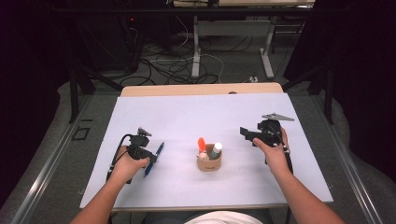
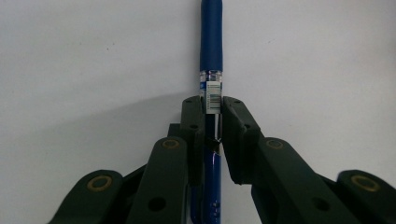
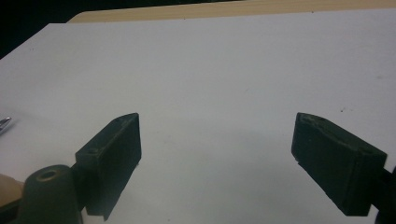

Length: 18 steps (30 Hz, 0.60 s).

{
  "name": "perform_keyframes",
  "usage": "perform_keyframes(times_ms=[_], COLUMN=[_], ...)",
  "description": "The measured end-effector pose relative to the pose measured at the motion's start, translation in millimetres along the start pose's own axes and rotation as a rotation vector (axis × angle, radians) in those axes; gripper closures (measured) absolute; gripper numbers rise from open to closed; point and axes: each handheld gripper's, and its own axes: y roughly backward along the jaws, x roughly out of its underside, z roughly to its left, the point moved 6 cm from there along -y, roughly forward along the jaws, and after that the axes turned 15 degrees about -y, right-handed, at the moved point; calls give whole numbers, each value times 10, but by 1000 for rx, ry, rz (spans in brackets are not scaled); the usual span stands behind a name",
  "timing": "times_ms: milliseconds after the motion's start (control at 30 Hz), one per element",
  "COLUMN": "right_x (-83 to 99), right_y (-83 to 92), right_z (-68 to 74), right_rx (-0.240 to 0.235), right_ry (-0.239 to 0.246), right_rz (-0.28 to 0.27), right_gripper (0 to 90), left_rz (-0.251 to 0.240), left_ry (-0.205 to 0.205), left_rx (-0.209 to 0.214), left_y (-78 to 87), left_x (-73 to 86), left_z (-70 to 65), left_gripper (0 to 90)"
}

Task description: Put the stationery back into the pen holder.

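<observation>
A blue pen (image 1: 155, 157) lies at the left of the white table sheet (image 1: 187, 116), and my left gripper (image 1: 148, 158) is shut on its barrel. In the left gripper view the pen (image 2: 211, 56) runs straight up between the two black jaws, with a barcode label just above the fingertips (image 2: 192, 112). My right gripper (image 1: 245, 133) is held above the sheet at the right, open, its jaws wide apart with nothing between them (image 3: 217, 154). A small brown cup (image 1: 208, 162) stands in the middle holding an orange marker (image 1: 201, 144) and a green-and-white stick (image 1: 215, 150).
The sheet covers a wooden table whose bare far edge (image 1: 201, 89) shows at the back. Beyond it are table legs and cables on the floor (image 1: 187, 65). A silver pen tip (image 3: 3, 125) peeks in at the left of the right gripper view.
</observation>
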Motion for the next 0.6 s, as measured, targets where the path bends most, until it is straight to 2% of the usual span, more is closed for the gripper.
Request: perform_keyframes(times_ms=[500,600], right_x=[-10,-13], right_y=[6,11], right_z=[25,41], right_rx=[-6,-10], right_ry=[21,23], right_rz=[-10,-10], right_gripper=[149,149], left_rz=[-131,-171], left_ry=[-8,-11], left_rx=[-4,-6], left_y=[172,193], left_x=[-193,-241], left_z=[-43,-65], left_gripper=[798,798])
